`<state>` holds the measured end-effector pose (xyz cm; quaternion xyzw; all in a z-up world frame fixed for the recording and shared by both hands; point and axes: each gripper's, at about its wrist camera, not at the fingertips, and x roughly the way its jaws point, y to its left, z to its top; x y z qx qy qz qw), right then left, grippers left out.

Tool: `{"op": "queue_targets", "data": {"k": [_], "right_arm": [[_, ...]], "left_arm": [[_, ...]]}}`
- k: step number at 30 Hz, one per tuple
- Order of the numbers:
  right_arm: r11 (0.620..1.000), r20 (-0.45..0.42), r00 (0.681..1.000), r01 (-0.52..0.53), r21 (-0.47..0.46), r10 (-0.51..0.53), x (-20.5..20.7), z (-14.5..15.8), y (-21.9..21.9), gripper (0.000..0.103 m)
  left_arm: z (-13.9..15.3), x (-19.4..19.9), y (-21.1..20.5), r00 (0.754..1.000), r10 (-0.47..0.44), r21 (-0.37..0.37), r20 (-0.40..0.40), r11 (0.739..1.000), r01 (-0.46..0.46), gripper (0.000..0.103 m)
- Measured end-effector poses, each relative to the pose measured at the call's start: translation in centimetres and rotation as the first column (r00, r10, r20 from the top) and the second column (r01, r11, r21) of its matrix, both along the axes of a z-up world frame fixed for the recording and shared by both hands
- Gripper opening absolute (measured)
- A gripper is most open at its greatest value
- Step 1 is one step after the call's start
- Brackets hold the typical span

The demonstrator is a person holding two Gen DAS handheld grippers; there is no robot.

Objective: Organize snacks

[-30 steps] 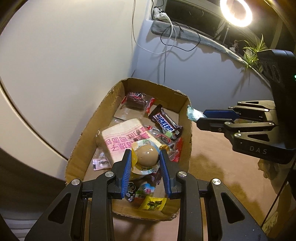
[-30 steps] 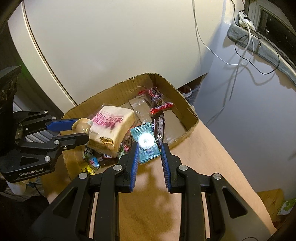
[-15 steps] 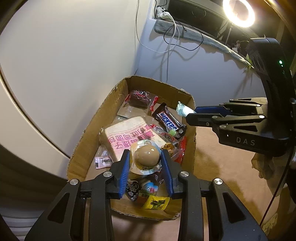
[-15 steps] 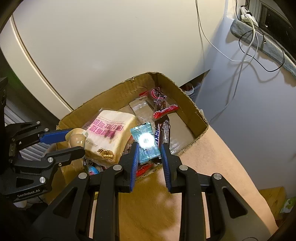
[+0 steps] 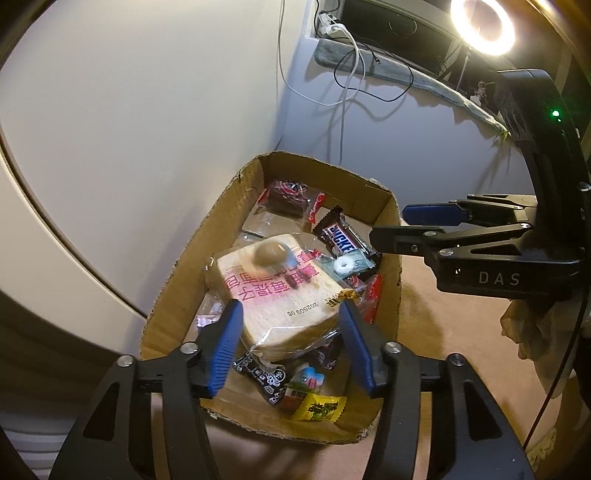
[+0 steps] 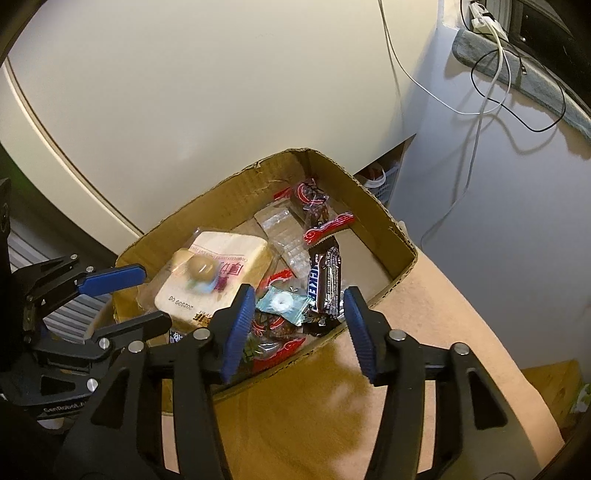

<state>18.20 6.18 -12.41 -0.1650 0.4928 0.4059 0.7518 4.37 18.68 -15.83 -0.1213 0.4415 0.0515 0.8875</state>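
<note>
An open cardboard box holds several snacks: a bagged bread slice, a Snickers bar and small wrapped sweets. A brown round snack, blurred, lies on the bread. A teal ring candy rests beside the Snickers. My left gripper hovers over the box's near end, jaws opening, nothing gripped. My right gripper hangs over the box's right side, jaws opening too, with nothing held.
The box stands on a tan surface against a pale curved panel. Cables hang down the wall behind. A ring light glows at the upper right. A white basket sits behind the box.
Both grippers have opened. The brown round snack left the left jaws and dropped onto the bread. The teal candy left the right jaws and landed next to the Snickers.
</note>
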Motion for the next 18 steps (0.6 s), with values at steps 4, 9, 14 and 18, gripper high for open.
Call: {"op": "queue_targets", "data": {"k": [4,9,14,18], "right_arm": [[1.0,-0.002,1.0,0.01,-0.002,-0.01,0.23,-0.07,-0.08,0.072],[1.0,-0.014,1.0,0.024,-0.007,-0.024,0.58,-0.07,-0.25,0.073],[1.0,-0.015,0.999,0.029,0.0,-0.029,0.49,0.13,-0.52,0.073],[0.999,-0.015,0.999,0.038,0.014,-0.038,0.34,0.51,-0.87,0.073]], "left_arm": [[-0.06,0.18,-0.3,1.0,0.005,0.032,-0.011,0.999,-0.004,0.069],[-0.07,0.18,-0.39,1.0,0.015,0.04,-0.017,0.999,-0.014,0.071],[0.06,-0.02,-0.33,1.0,0.02,0.037,-0.013,0.999,-0.02,0.071],[0.18,-0.04,-0.39,1.0,0.024,0.037,-0.012,0.999,-0.024,0.071]]}}
